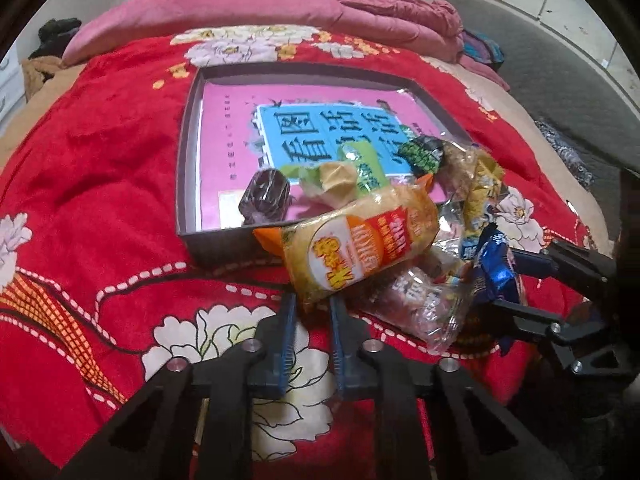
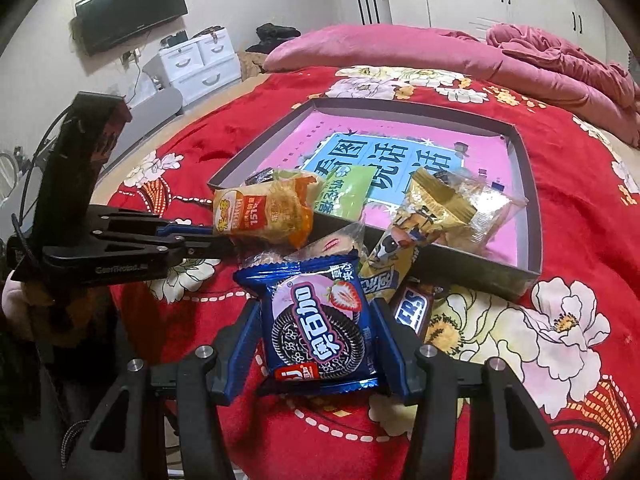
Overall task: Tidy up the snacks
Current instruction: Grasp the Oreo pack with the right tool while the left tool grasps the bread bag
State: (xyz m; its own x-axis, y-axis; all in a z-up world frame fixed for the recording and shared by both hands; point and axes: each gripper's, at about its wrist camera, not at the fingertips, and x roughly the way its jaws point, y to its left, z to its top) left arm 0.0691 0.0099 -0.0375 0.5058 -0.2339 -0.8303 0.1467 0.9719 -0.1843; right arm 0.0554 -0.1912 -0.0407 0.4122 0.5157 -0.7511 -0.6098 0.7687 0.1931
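Television point(image 2: 132, 8) in right view, dark snack point(image 1: 264, 196) in left

So the snacks are mostly heaped at the near corner of a shallow dark box point(image 2: 530, 216) with a pink and blue printed sheet inside. The orange-and-yellow cracker pack point(image 1: 352, 240) leans over the box's front rim, its lower end hanging out over the bedspread. A blue strawberry sandwich-cookie pack point(image 2: 320, 324) stands upright just in front of the box. Behind it a yellow cow-print pack point(image 2: 404, 240) leans on the rim. Inside there's a green packet point(image 2: 346, 196), a dark wrapped piece point(image 1: 264, 198) and a clear bag of golden wafers point(image 2: 456, 200).
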